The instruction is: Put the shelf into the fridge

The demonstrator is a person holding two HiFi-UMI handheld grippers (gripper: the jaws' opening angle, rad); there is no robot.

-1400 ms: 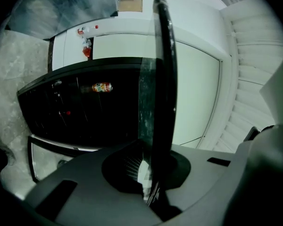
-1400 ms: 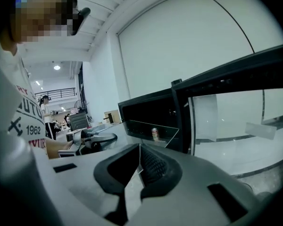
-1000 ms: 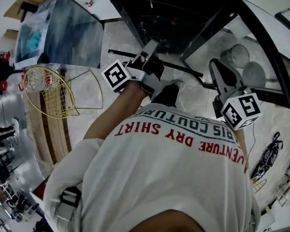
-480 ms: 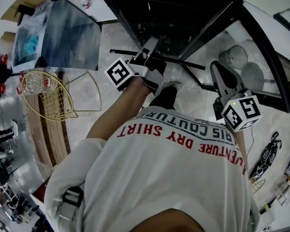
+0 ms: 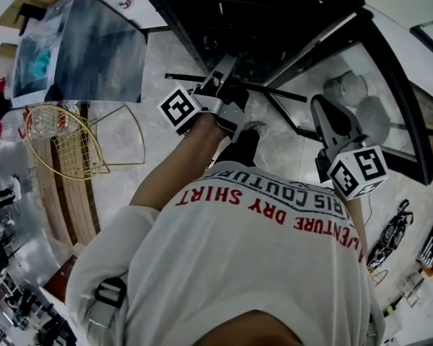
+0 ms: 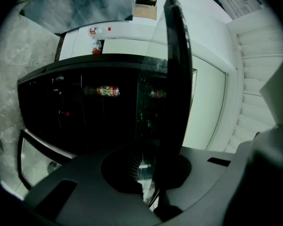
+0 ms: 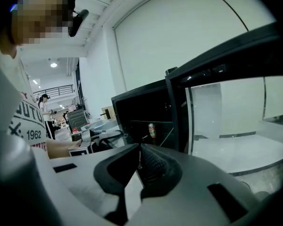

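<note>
1. Where the left gripper view looks along its own jaws, the left gripper (image 6: 147, 171) is clamped on the near edge of the shelf (image 6: 177, 79). The shelf is a clear glass pane with a dark rounded rim, seen edge-on up the middle of the frame. The head view shows it only as a thin dark line just in front of the opening.
2. The right gripper (image 7: 139, 152) has its ribbed black pads pressed together with nothing between them. In the head view it sits at centre right, apart from the shelf.
3. Compared with 1.4 s ago, the black opening fills more of the left gripper view. The pale floor at its left edge has shrunk.
4. The fridge (image 5: 274, 13) is a black box with a dark interior, at the top of the head view. Its glass door (image 5: 379, 85), black-framed, stands open at the right.
5. A small can (image 6: 108, 91) lies on its side deep inside, its label bright against the dark.
</note>
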